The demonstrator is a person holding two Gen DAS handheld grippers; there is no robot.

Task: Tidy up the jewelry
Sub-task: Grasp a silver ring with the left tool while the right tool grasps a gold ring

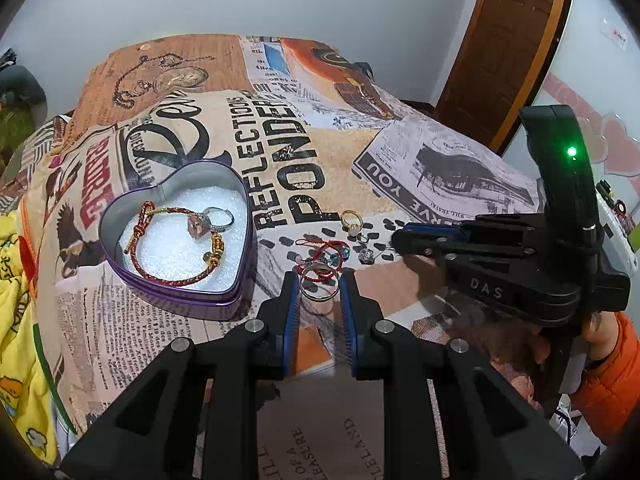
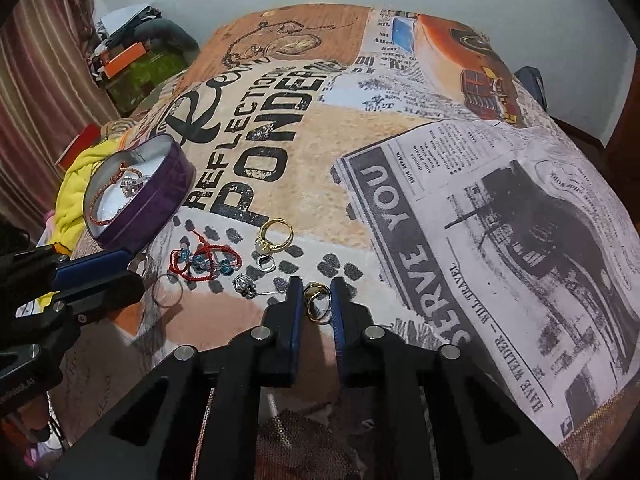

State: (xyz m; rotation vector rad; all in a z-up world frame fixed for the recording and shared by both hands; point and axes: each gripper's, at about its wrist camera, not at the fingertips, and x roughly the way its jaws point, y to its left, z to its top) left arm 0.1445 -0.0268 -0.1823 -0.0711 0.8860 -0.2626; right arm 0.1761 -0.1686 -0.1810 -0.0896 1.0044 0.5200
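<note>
1. Right gripper (image 2: pixel 316 300) sits closest, jaws partly open around a small gold ring (image 2: pixel 317 302) on the printed cloth (image 2: pixel 440 200), not visibly pinching it.
2. Left gripper (image 1: pixel 319 284) is also partly open, straddling a plain silver ring (image 1: pixel 318 286).
3. Rings look light, hard, slippery, so I'd pinch across the band.
4. Further back, the heart tin (image 1: pixel 240 216) already holds a red bracelet (image 1: pixel 176 276).

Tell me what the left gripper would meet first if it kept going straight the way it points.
Most likely the plain silver ring lying on the printed cloth just ahead of the left gripper, between its open fingers. Just beyond it lies the red cord bracelet with blue beads. Depth is hard to judge in this fisheye view.
</note>
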